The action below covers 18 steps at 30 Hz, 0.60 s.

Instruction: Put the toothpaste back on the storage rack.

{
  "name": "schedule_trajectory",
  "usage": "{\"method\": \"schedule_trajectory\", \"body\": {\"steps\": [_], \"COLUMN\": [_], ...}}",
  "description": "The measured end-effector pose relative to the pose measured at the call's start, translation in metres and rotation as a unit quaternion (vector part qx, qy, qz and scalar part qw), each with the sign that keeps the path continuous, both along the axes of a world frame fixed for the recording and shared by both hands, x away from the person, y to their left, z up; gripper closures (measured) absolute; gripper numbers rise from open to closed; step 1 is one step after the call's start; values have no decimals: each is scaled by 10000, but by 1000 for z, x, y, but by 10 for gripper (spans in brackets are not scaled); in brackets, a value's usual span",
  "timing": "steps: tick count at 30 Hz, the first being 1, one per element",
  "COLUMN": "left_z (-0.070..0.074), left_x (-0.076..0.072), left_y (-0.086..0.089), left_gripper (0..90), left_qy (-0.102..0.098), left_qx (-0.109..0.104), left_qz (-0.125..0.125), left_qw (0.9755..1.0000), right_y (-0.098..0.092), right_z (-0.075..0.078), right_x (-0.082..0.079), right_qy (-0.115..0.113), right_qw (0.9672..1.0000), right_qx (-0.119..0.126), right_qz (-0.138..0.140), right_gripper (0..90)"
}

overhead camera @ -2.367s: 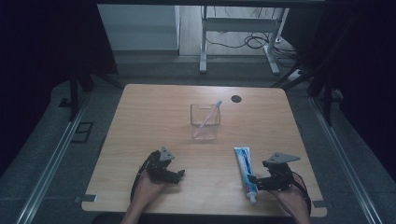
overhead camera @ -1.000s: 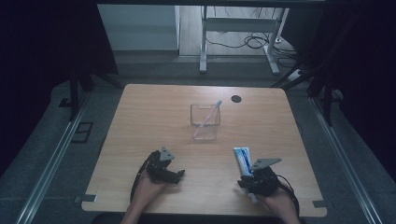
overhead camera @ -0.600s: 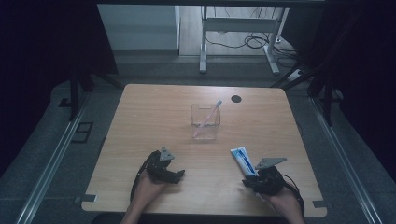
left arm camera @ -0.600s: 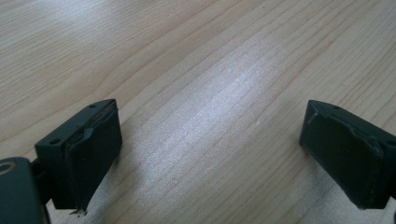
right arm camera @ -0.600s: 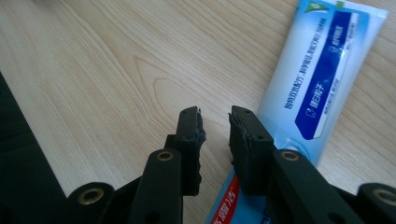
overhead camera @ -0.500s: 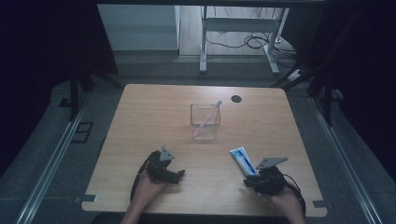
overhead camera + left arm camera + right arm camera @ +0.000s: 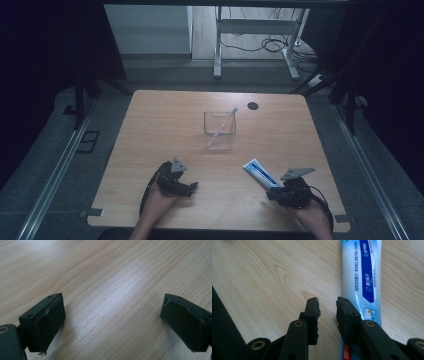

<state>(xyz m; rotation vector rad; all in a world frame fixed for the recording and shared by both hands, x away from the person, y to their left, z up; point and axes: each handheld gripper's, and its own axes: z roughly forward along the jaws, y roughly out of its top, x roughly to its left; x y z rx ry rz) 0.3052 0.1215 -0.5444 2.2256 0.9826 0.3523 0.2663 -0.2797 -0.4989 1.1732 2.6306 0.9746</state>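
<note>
Toothpaste [image 7: 362, 277] lies flat just beside right claw [image 7: 328, 307], not grabbed yet; jaws nearly together, just opening a bit, nothing btwn. Left claw [image 7: 112, 322] wide apart, idle. Cup [image 7: 219, 131] w/ toothbrush [image 7: 223, 126] far ahead.

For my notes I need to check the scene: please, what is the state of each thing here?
Toothpaste tube: lying flat on the table, beside the right tongs, not gripped.
Clear box: upright, a toothbrush leaning inside.
Left tongs: wide open, nothing between them.
Right tongs: nearly closed, a narrow empty gap.
</note>
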Motion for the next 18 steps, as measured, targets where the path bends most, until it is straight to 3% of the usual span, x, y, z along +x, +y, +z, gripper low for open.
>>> {"method": "schedule_trajectory", "body": {"steps": [4, 10, 18], "left_z": [0, 0, 0], "left_x": [0, 0, 0], "left_y": [0, 0, 0], "left_gripper": [60, 60, 60], "left_qy": [0, 0, 2], "left_qx": [-2, -9, -1], "left_qz": [3, 9, 3], "left_qw": [10000, 10000, 10000], "right_y": [1, -3, -9], "right_z": [4, 18, 27], "right_x": [0, 2, 13], "right_qy": [10, -151, 26], "right_qw": [10000, 9998, 9994], "right_qx": [33, 22, -104], "right_qz": [9, -163, -344], "right_gripper": [653, 590, 502]}}
